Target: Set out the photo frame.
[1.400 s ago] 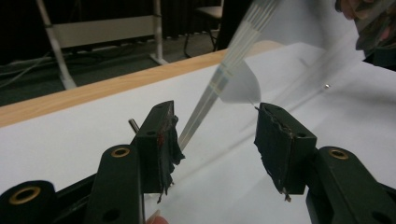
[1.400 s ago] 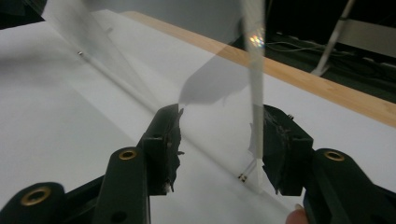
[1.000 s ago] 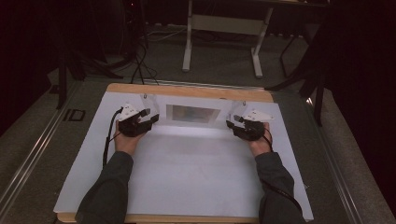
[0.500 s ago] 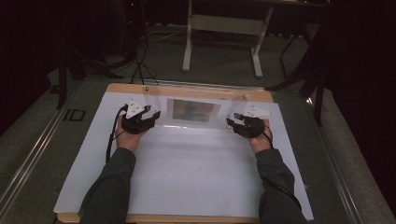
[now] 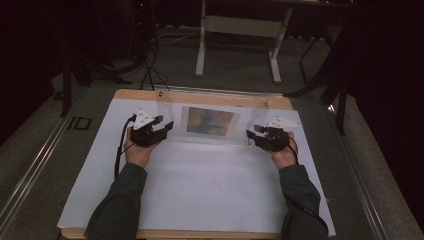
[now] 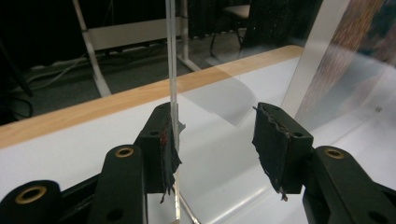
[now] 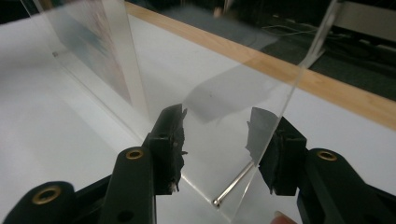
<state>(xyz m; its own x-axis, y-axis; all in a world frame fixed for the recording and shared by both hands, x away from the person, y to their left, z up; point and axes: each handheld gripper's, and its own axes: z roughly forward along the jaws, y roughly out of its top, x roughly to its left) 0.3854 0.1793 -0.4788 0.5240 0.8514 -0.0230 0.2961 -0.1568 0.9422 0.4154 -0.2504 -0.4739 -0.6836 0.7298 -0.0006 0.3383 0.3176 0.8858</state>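
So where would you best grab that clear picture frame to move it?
Probably at its two bare side margins, one gripper per end, coming in from the sides. The clear acrylic frame stands tilted on the white table, and its thin edges fit between open jaws. The left gripper and right gripper already straddle them, clear of the picture.

Dim lab or studio, white-topped wooden table (image 5: pixel 210 96), carpeted floor (image 5: pixel 235 55), trailing cables (image 5: pixel 150 65), metal stand legs (image 5: pixel 202 45)

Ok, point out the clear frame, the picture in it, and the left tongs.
Clear frame (image 5: pixel 172 107), high view, bare clear panel left of the print.
Picture (image 5: pixel 210 121), high view, middle of the print.
Left tongs (image 6: pixel 217 135), left gripper view, midway between the tips.
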